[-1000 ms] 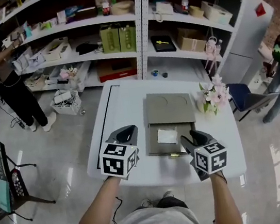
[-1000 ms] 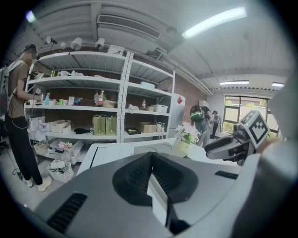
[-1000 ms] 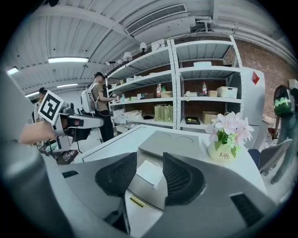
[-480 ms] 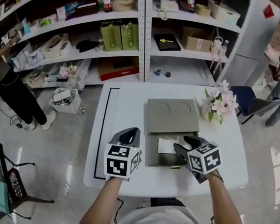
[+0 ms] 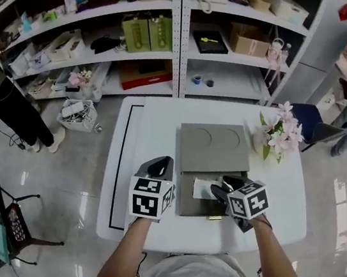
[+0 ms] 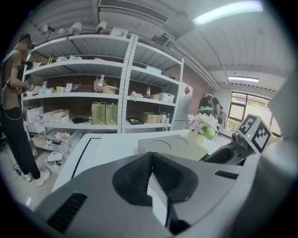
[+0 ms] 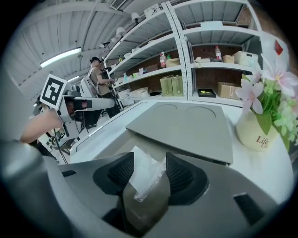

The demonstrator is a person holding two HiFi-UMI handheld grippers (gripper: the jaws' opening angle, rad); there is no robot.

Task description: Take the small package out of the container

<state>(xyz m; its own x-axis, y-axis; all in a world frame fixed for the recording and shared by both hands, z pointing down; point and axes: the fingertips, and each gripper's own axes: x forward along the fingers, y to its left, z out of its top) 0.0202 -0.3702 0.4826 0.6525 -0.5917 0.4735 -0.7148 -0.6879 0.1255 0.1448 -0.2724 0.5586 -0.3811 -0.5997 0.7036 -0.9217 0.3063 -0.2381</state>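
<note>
Step in hand: reach for the pick. The small package (image 7: 143, 175), white with a clear edge, lies in the open near end of the grey container (image 5: 212, 149), lower centre of the head view. The right gripper (image 7: 150, 162) has just been opening its jaws wide; the package stands between them, ungripped. The left gripper (image 6: 151, 158) is clenched on nothing, just left of the container. Next, likely: close the right jaws squarely, then lift clear of the lid edge.
</note>
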